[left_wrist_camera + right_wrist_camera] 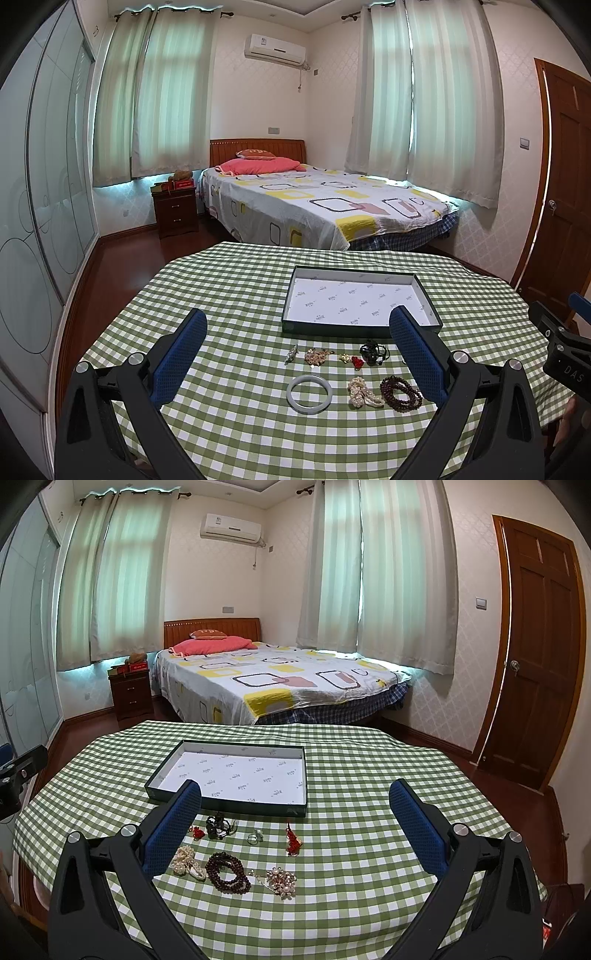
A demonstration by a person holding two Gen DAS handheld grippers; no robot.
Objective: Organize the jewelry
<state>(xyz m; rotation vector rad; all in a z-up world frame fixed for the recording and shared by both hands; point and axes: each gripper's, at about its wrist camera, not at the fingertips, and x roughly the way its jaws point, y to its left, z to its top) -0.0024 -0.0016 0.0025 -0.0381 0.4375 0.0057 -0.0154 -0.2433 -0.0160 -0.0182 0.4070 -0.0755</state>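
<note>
your left gripper [298, 334] and right gripper [294, 805] both hang wide apart above the checked tablecloth [236, 288], gripping nothing. the jewelry lies loose in front of the shallow box [424, 295]: a pale bangle [309, 394], pearl strand [364, 393], dark bead bracelet [226, 872] and flower brooch [281, 878]. none of it sits in the box.

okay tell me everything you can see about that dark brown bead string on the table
The dark brown bead string is a long strand of small round beads, wood-like and glossy, coiled into several overlapping loops lying flat on the green checked tablecloth. It sits in the near row of jewelry, in front of the open box. The pearl strand lies close on its left and may touch it; a floral brooch lies on its right. No gripper touches it.
</note>
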